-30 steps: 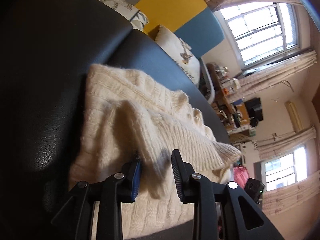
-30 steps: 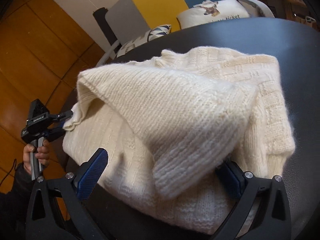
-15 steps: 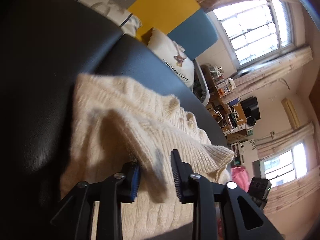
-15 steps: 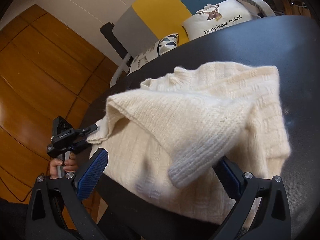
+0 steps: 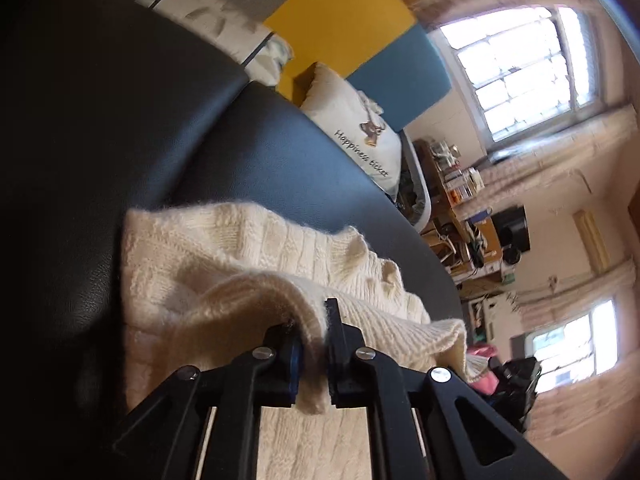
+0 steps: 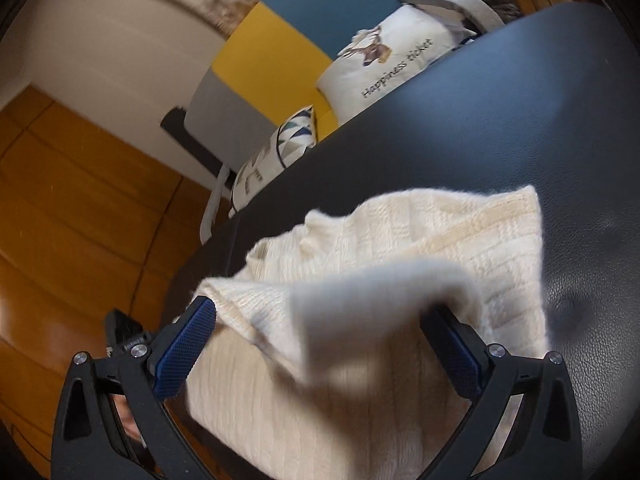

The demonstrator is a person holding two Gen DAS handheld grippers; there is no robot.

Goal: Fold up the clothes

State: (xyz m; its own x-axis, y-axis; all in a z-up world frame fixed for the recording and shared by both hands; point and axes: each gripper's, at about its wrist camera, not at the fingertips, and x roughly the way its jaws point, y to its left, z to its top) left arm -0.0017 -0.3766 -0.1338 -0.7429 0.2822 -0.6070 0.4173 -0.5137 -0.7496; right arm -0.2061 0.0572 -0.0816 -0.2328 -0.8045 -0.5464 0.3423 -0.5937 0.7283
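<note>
The cream knit sweater lies on the dark leather-look table, bunched rather than flat, with its far edge toward the "Happiness ticket" cushion beyond the table's rim. Taking that cushion as the landmark, the sweater's bulk lies on the near side of it, and both grippers work at the sweater's near edge, the side farthest from the cushion.

The left gripper has its jaws pinching a raised fold of the knit; their gap is widening slightly, yet the pads still press on the cloth between them. The right gripper has its jaws spread wide, with a lifted, blurred flap of the sweater hanging between them; neither pad appears to press on it.

The lifted fold runs roughly crosswise, from one gripper toward the other. So the fold would likely be carried away from the near edge, toward the cushion, and the left gripper alone has hold of it.
</note>
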